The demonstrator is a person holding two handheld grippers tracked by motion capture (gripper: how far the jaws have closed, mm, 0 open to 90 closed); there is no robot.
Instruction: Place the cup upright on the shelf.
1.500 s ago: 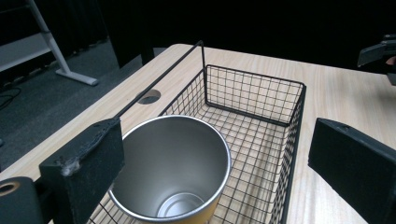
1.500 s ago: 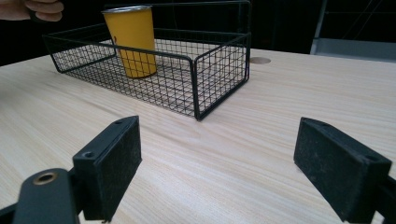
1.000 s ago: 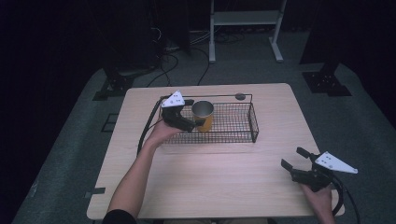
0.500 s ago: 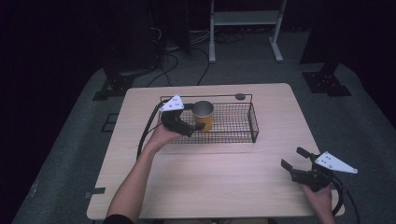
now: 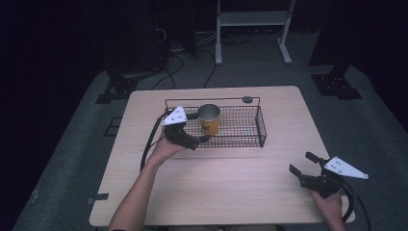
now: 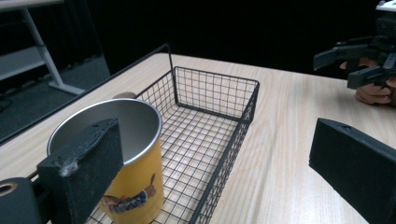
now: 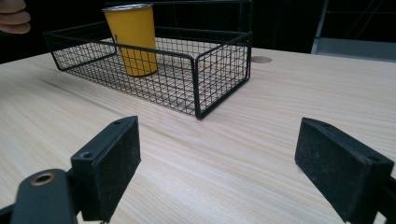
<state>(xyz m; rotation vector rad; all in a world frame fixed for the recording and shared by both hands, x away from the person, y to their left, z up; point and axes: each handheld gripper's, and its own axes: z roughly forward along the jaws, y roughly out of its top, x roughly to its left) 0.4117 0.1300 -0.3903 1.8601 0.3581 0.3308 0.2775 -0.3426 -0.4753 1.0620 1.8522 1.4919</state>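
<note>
Basket [image 5: 260,126] wall (wire) fences the cup [image 5: 209,118]; tabletop [image 5: 231,183] open

Table [image 5: 226,183] evenly lit from above against a black room; soft shadows; near fingers [image 6: 88,172] slightly blurred

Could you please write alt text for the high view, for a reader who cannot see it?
A yellow cup stands upright at the left end of a black wire basket on a light wooden table. The person's left tool, jaws open, sits at the basket's near left corner beside the cup. The right tool, also open, rests near the table's front right corner.
</note>
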